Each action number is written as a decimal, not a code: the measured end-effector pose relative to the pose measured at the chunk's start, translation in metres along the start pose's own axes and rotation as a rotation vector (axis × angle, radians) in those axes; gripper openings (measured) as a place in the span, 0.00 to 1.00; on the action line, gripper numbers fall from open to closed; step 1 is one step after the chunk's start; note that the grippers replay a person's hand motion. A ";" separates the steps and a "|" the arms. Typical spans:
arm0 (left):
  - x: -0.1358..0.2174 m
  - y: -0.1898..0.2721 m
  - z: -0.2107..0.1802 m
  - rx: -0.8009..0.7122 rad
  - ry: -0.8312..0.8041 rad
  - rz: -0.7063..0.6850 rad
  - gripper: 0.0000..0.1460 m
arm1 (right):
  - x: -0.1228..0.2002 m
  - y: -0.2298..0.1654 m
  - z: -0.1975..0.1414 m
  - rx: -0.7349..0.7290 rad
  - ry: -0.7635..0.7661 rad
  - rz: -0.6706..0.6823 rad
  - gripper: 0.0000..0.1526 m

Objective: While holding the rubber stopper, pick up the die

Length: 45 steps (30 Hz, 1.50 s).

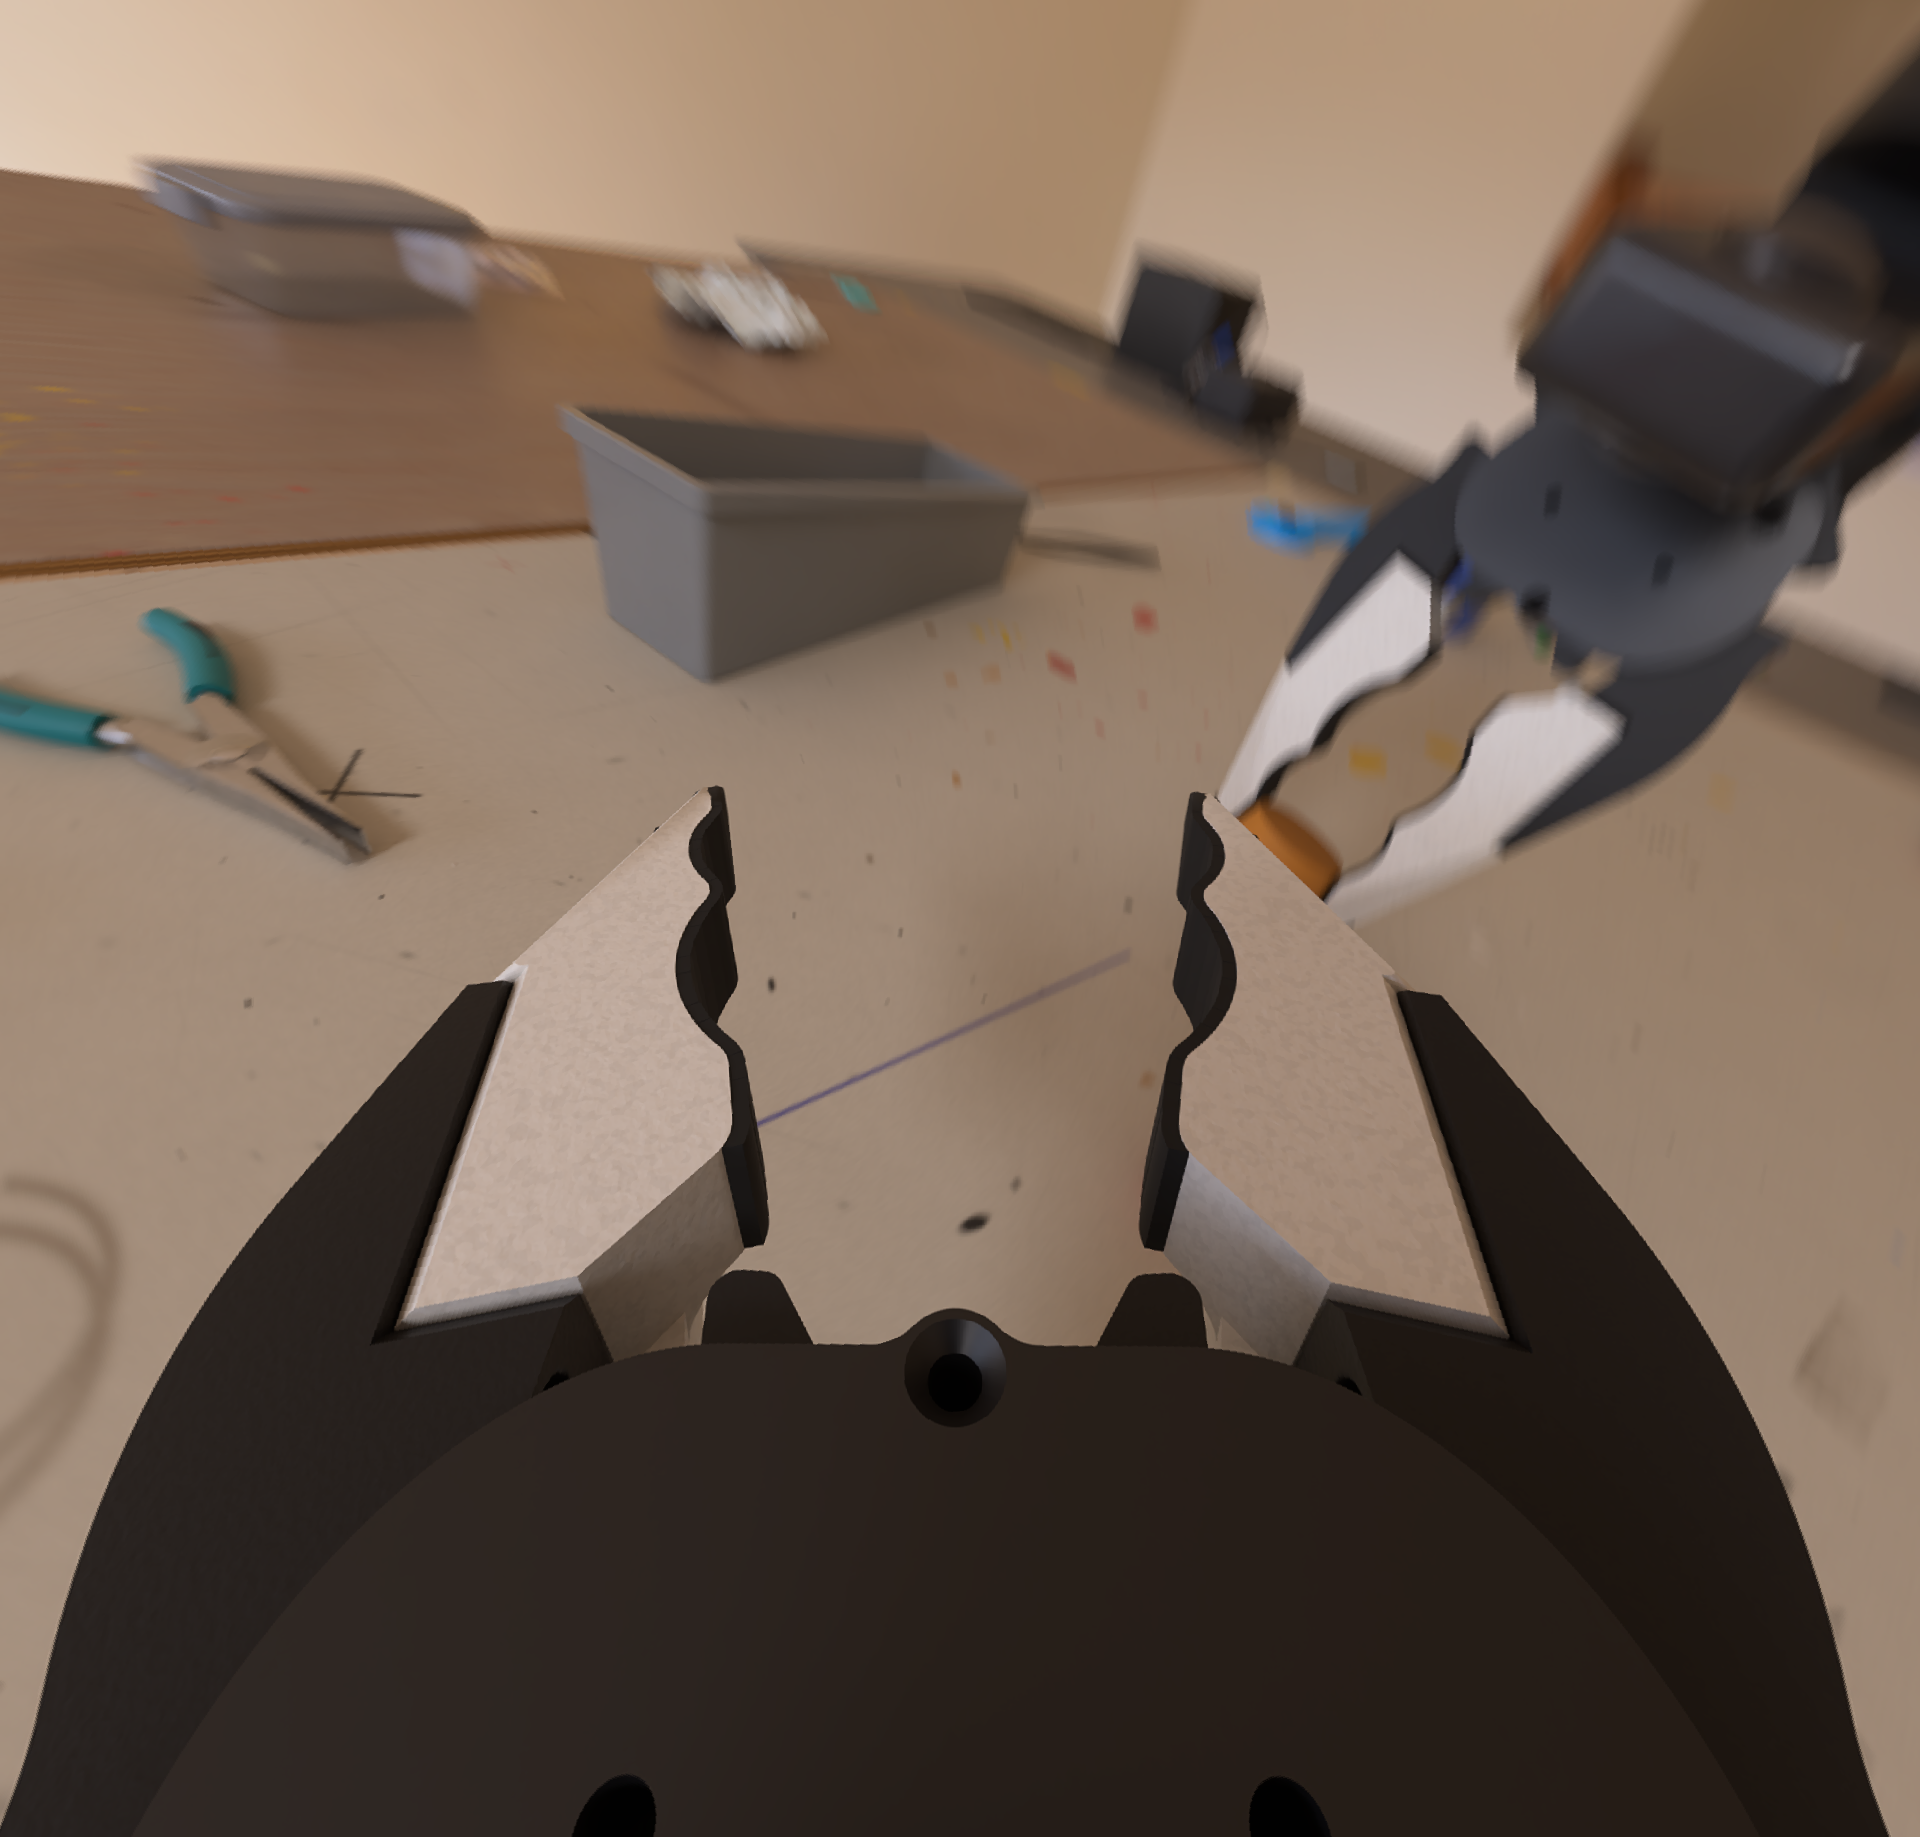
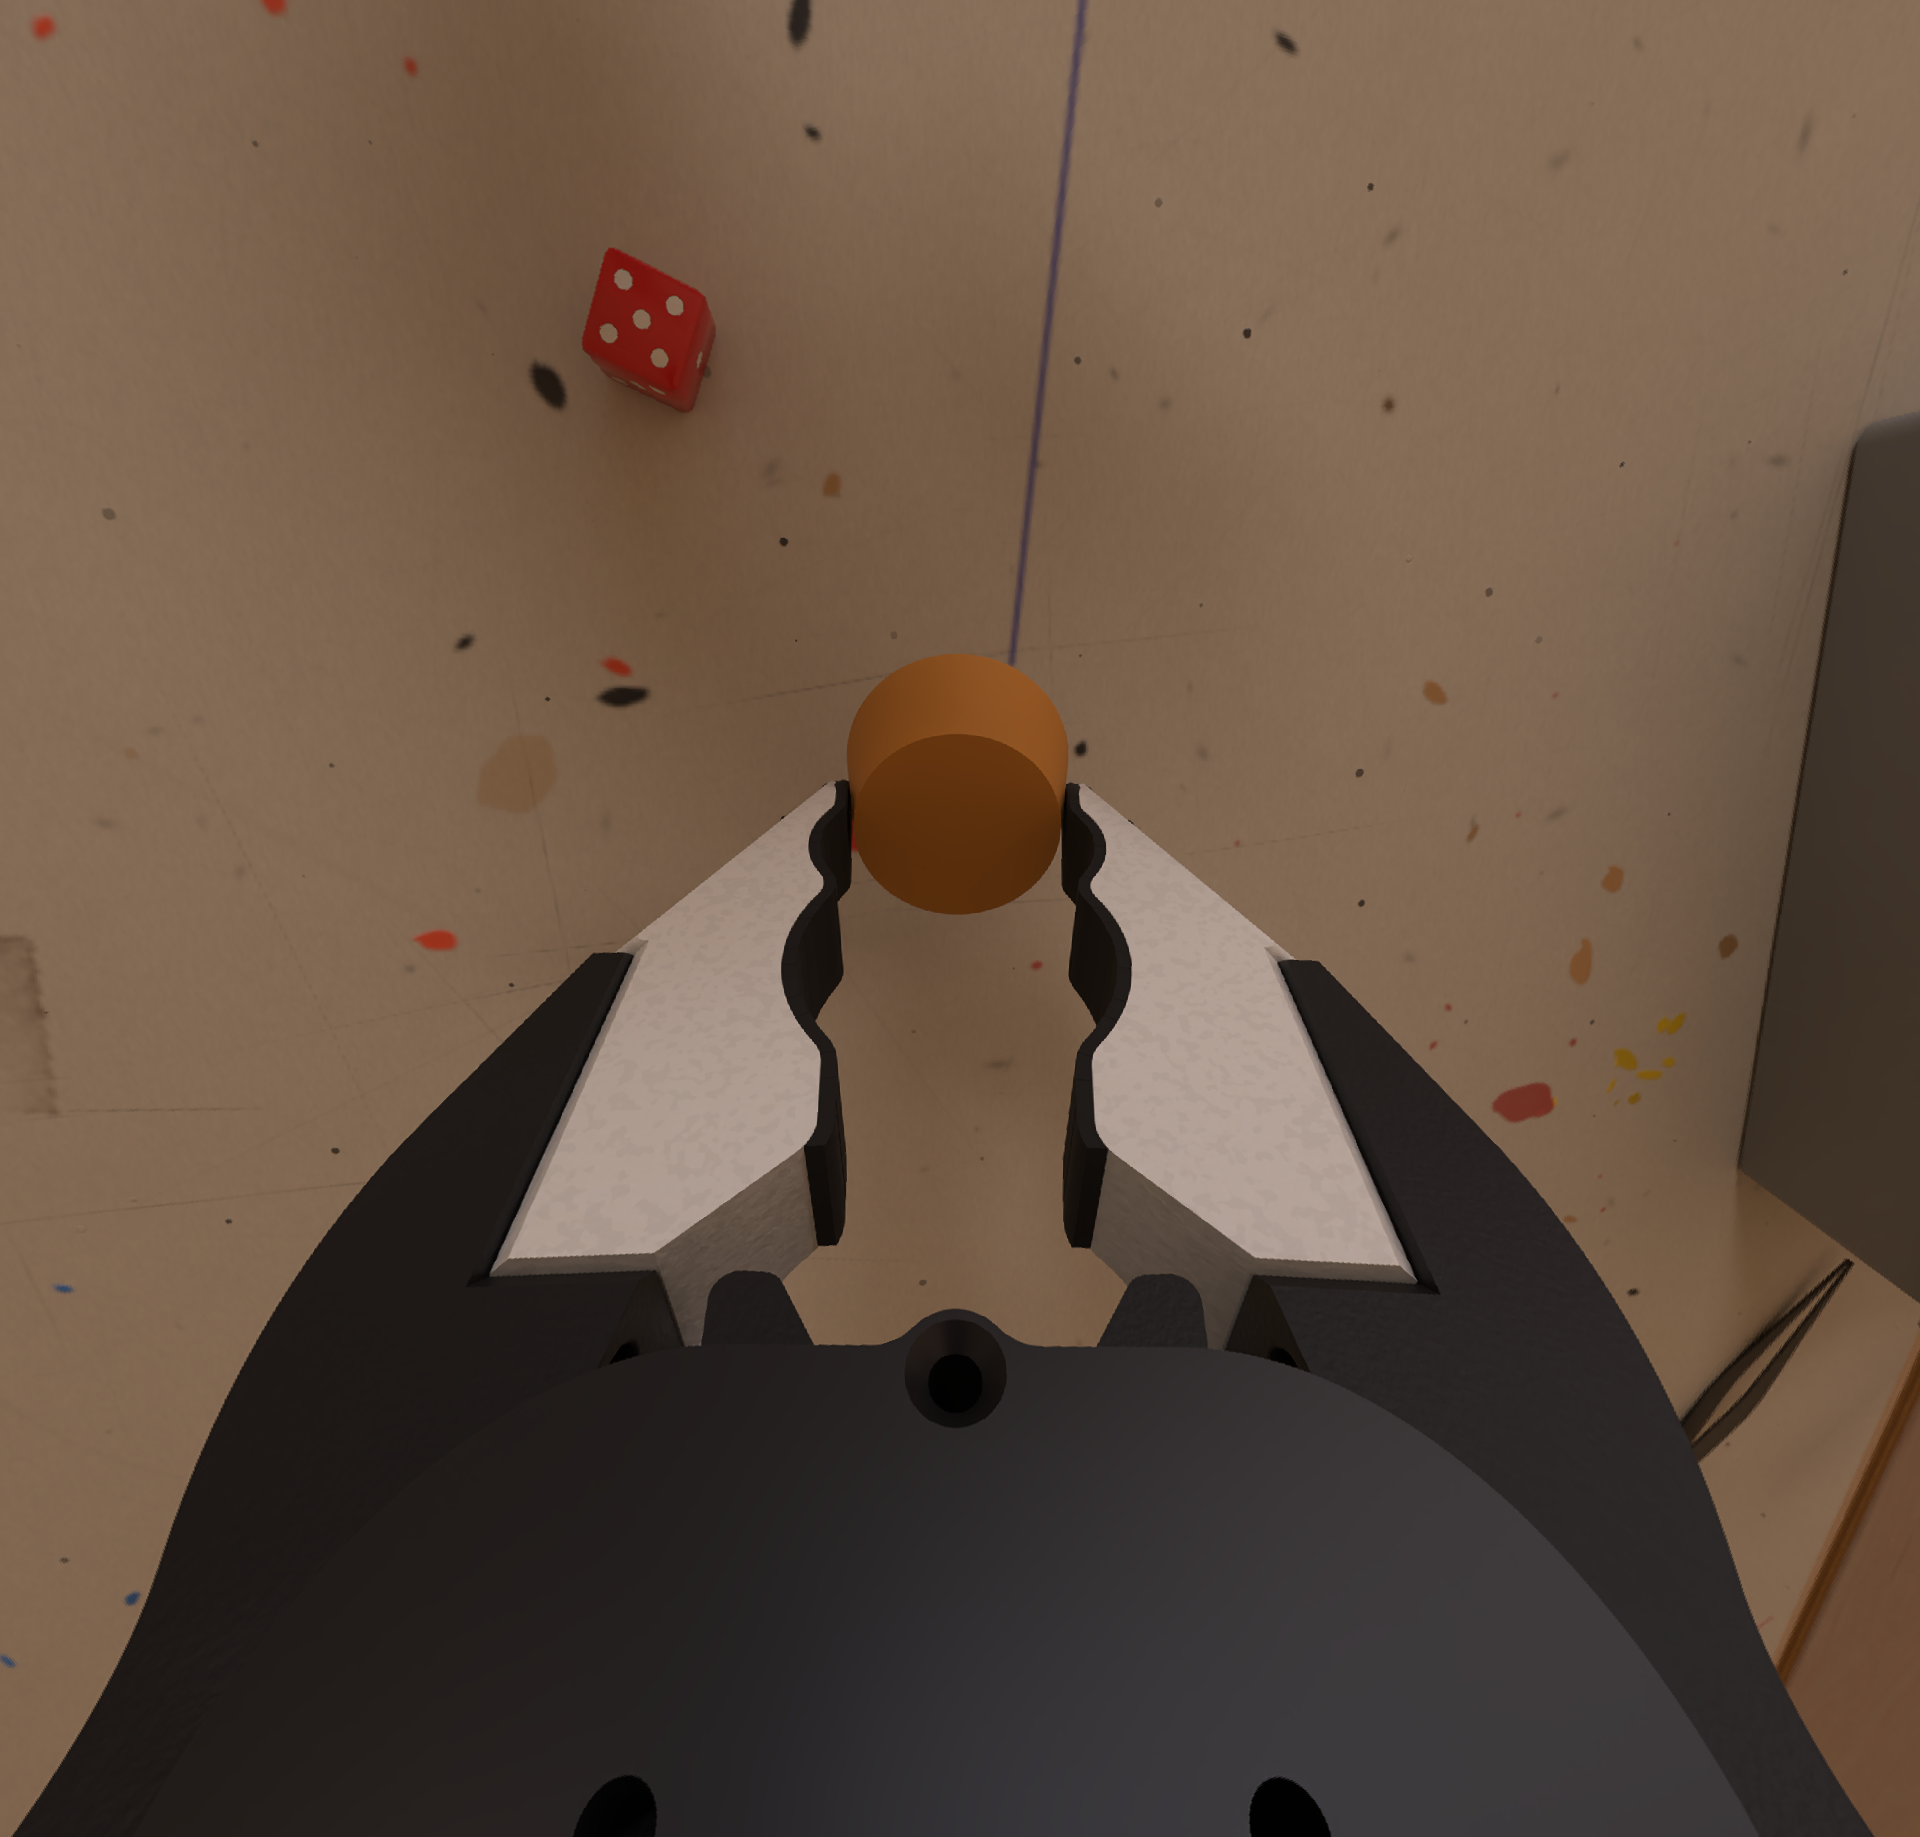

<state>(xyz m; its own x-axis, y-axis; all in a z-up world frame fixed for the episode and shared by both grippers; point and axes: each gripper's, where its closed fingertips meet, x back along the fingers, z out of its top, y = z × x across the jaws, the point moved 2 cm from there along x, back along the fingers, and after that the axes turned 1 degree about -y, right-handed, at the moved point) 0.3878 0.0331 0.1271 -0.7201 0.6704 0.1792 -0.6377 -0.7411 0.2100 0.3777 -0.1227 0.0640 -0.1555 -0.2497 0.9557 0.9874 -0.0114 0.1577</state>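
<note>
The setting is a workshop or hobby bench inside a plain room with bare beige walls (image 1: pixel 727 42). The work surface (image 1: pixel 935 1008) is a tan mat, heavily speckled with red, yellow, black and blue paint spots and crossed by a thin blue line (image 2: pixel 1049 312). Teal-handled pliers (image 1: pixel 208 738) lie on the mat, with short wire offcuts (image 1: pixel 358 785) just beside their jaws. An open grey plastic bin (image 1: pixel 790 540) stands near the mat's far edge. Beyond it runs a brown wooden tabletop (image 1: pixel 312 437) carrying a lidded grey container (image 1: pixel 312 239), blurred. Other small items there are too blurred to identify.
</note>
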 end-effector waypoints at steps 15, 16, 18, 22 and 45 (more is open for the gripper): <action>-0.039 -0.010 -0.088 -0.423 -1.077 -0.298 0.30 | -0.012 0.011 -0.013 -0.035 -0.028 0.021 0.26; -0.033 -0.011 -0.086 -0.425 -1.069 -0.295 0.31 | -0.012 0.011 -0.013 -0.035 -0.027 0.018 0.26; -0.021 -0.015 -0.082 -0.460 -1.034 -0.322 0.34 | -0.010 0.012 -0.013 -0.035 -0.028 0.010 0.26; -0.004 -0.034 -0.080 -0.479 -1.027 -0.330 0.35 | -0.006 0.011 -0.012 -0.032 -0.028 -0.009 0.26; -0.042 0.141 -0.087 -0.850 -0.684 -1.285 0.48 | 0.027 0.004 -0.080 -0.187 0.049 -0.083 0.26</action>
<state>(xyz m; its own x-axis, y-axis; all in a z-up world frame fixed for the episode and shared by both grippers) 0.3040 -0.1029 0.0661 0.4437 0.5362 0.7181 -0.7959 0.6040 0.0408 0.3793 -0.2065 0.0705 -0.2400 -0.2871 0.9274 0.9600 -0.2124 0.1827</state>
